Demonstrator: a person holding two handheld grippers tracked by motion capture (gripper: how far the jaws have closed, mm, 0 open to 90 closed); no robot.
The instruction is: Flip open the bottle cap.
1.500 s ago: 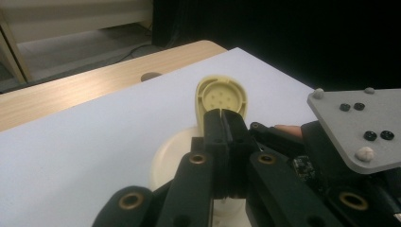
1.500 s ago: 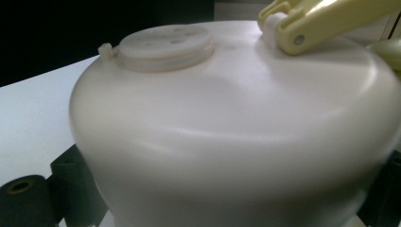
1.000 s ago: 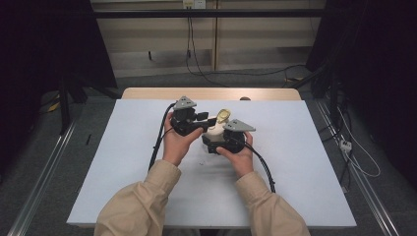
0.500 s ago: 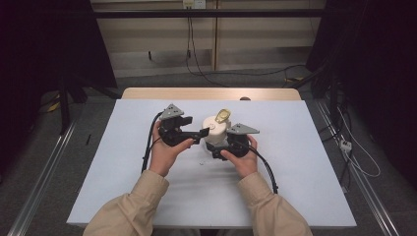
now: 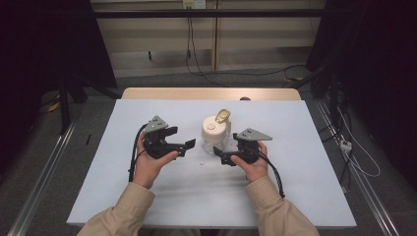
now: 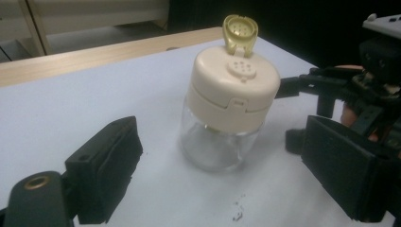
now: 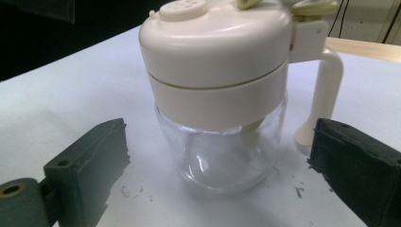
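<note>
The pale blue worktop (image 5: 295, 196) carries little besides the job itself, with a wooden strip along its far edge and dark floor with cables beyond. Standing upright near its middle is the clear glass jar with the cream plastic shaker lid (image 5: 215, 135), its small yellow flip cap (image 5: 223, 115) tipped open and a cream handle running down one side.

A second ago your left gripper (image 5: 188, 144) sat close against the jar's lid; it has since drawn back toward your left, and now rests well clear with its fingers (image 6: 106, 168) spread and empty. Your right gripper (image 5: 221, 157) has dropped slightly toward you, its fingers (image 7: 90, 165) also spread, flanking the jar's glass base without touching it. So the jar stands free of both tools, which reads as a release after opening the cap, or a pause before a fresh grasp.

Mind the handle: in the right gripper view it stands just inside your far finger, so closing there could catch it rather than the glass. A few dark specks lie on the worktop by the jar's foot; they obstruct nothing.
</note>
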